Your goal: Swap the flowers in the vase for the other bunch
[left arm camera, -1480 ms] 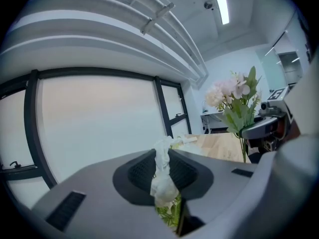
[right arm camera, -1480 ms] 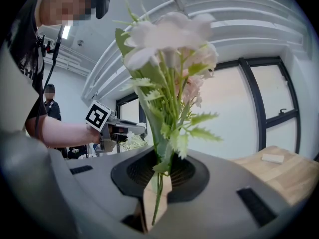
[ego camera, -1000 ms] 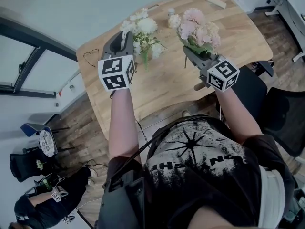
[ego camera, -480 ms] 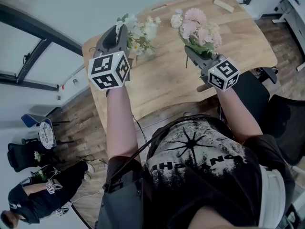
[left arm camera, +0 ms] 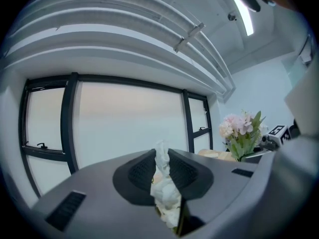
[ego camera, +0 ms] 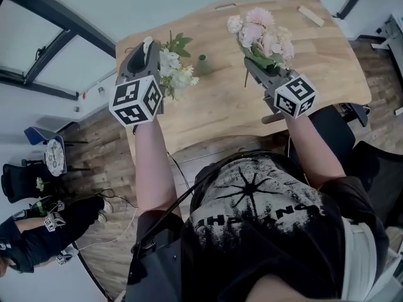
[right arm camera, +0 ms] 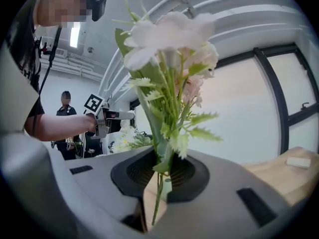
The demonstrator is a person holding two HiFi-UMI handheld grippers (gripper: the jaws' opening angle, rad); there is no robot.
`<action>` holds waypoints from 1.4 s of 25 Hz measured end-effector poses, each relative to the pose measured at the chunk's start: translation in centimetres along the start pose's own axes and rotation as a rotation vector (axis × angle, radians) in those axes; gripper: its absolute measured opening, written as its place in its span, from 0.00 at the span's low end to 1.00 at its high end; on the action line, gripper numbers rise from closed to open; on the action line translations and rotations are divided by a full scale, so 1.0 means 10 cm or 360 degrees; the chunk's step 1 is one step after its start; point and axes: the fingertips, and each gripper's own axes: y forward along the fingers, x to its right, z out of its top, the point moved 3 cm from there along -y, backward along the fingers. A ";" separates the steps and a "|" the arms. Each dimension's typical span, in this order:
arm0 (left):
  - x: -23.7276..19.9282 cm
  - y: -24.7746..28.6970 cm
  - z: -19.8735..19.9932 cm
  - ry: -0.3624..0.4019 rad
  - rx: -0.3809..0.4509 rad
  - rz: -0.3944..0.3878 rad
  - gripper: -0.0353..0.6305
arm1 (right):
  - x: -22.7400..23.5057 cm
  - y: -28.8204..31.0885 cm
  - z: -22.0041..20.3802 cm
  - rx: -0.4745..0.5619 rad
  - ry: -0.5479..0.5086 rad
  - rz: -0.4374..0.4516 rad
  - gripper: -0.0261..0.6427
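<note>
A small green vase [ego camera: 203, 65] stands on the wooden desk [ego camera: 220, 112] and shows only in the head view, too small there for its mouth to be made out. Just left of the vase, the left hand-held gripper [ego camera: 150, 48] [left arm camera: 160, 158] has its jaws drawn narrow onto the white bunch [ego camera: 173, 68] [left arm camera: 164, 193]. In its own view pale petals are squeezed between the two pads, and the stems drop out of sight below the jaws. From above, the blooms spread towards the vase without reaching it; how far they are above the desk cannot be told. Well to the right of the vase, the right hand-held gripper [ego camera: 254, 67] [right arm camera: 162, 171] is likewise narrowed, gripping the thin green stems of the pink bunch [ego camera: 264, 35] [right arm camera: 169, 44]. The heads rise upright above the pads, and the stem ends poke out beneath them. Whether those ends touch the desk is hidden by the gripper body. A small wooden block [ego camera: 312, 16] lies at the desk's far corner, beyond the pink bunch from the vase. Off the desk on the vase's left side, another person [ego camera: 25, 244] is partly cut off by the picture's edge.
</note>
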 end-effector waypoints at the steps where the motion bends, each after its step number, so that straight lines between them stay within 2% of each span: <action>1: -0.02 -0.05 -0.05 -0.0011 -0.0011 0.0020 0.17 | 0.00 0.03 0.00 -0.0003 -0.0002 0.0019 0.12; 8: -0.37 -0.25 -0.45 -0.0121 -0.0115 0.0139 0.17 | -0.05 0.52 0.02 -0.0057 -0.0038 0.0162 0.12; 13: -0.30 -0.39 -0.74 -0.0158 -0.0179 0.0222 0.17 | -0.05 0.60 0.03 -0.0058 -0.0082 0.0255 0.12; 17: -0.51 -0.44 -0.89 -0.0200 -0.0223 0.0259 0.17 | -0.12 0.91 0.09 -0.0075 -0.0114 0.0312 0.12; 20: -0.65 -0.44 -1.00 -0.0246 -0.0260 0.0256 0.17 | -0.14 1.16 0.13 -0.0091 -0.0139 0.0324 0.12; 28: -0.47 -0.39 -1.29 -0.0277 -0.0322 0.0190 0.17 | -0.11 1.30 0.16 -0.0037 -0.0221 0.0304 0.12; 35: -0.82 -0.17 -1.36 -0.0343 -0.0373 0.0102 0.17 | -0.13 1.97 0.22 -0.0014 -0.0231 0.0273 0.12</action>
